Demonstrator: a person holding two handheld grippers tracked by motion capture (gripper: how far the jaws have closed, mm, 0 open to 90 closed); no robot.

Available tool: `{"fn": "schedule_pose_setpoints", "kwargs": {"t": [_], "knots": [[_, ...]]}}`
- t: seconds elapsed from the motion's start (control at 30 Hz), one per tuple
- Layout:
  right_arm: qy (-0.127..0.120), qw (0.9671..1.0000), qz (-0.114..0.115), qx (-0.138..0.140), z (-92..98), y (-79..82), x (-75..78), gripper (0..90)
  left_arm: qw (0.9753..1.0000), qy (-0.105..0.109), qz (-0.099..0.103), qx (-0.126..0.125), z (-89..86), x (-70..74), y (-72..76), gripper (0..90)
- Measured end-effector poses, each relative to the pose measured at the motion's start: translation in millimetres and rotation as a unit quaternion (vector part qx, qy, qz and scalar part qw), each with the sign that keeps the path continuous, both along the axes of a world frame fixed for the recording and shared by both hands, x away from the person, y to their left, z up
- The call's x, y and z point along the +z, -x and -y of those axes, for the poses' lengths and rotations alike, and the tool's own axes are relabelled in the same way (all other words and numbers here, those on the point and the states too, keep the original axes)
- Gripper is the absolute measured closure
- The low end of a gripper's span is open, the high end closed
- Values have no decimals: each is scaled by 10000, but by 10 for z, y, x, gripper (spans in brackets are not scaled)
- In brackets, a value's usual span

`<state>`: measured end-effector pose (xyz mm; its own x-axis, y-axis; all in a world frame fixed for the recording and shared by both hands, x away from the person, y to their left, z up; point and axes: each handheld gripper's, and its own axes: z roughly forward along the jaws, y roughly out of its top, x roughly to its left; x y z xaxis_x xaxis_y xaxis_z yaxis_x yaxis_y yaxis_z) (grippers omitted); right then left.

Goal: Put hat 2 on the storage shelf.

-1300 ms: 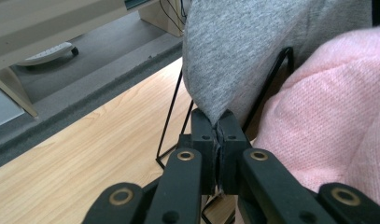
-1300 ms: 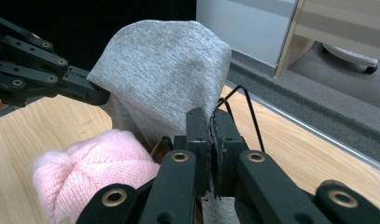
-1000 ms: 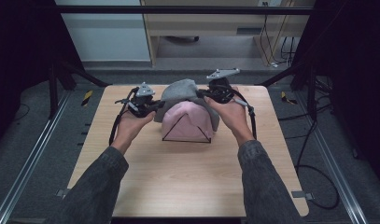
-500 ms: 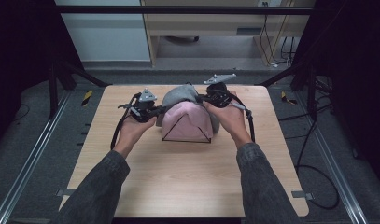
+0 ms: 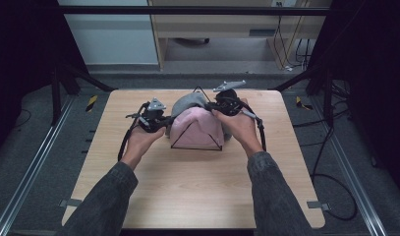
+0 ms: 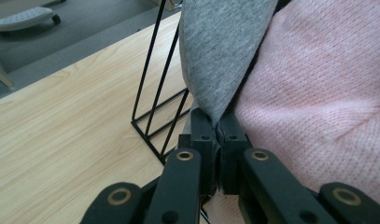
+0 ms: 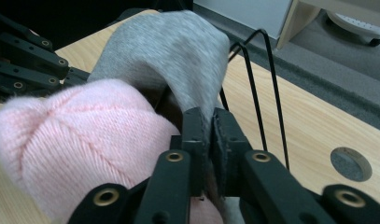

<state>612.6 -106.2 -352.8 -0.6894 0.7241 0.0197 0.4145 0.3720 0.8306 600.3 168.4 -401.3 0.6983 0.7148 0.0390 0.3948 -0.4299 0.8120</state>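
A black wire rack (image 5: 196,142) stands mid-table with a pink knit cloth (image 5: 196,129) draped over its front. Behind it a grey cloth (image 5: 187,103) is stretched over the rack's rear wires. My left gripper (image 5: 160,123) is shut on the grey cloth's left edge (image 6: 214,70), close beside the pink knit (image 6: 318,102) and the rack wires (image 6: 155,88). My right gripper (image 5: 218,105) is shut on the grey cloth's right side (image 7: 173,56), with the pink cloth (image 7: 85,144) to its left and the wire loops (image 7: 253,84) just beyond the jaws.
The wooden table (image 5: 187,191) has bare room in front of and beside the rack. A round grey grommet (image 7: 350,163) sits in the tabletop. Beyond the far edge are a cabinet (image 5: 227,24), cables (image 5: 296,44) and dark frame legs.
Both grippers moved slightly forward and inward, drawing the grey cloth further over the rack behind the pink cloth. Both stay shut on it.
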Motion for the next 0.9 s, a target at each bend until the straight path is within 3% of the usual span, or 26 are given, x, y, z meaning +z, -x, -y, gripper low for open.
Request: {"fn": "schedule_pose_setpoints", "kwargs": {"t": [0.23, 0.57, 0.9], "knots": [[-153, 9998, -53, -92, 93, 35, -23, 700, 10000, 28, -49, 23, -28, -44, -3, 855], [-325, 9989, 47, -336, 210, 131, 97, 503, 10000, 48, 38, 52, -7, -1, 22, 810], [-360, 9975, 244, -565, 298, 201, 181, 371, 9990, 165, 252, 318, -132, 141, 96, 537]]}}
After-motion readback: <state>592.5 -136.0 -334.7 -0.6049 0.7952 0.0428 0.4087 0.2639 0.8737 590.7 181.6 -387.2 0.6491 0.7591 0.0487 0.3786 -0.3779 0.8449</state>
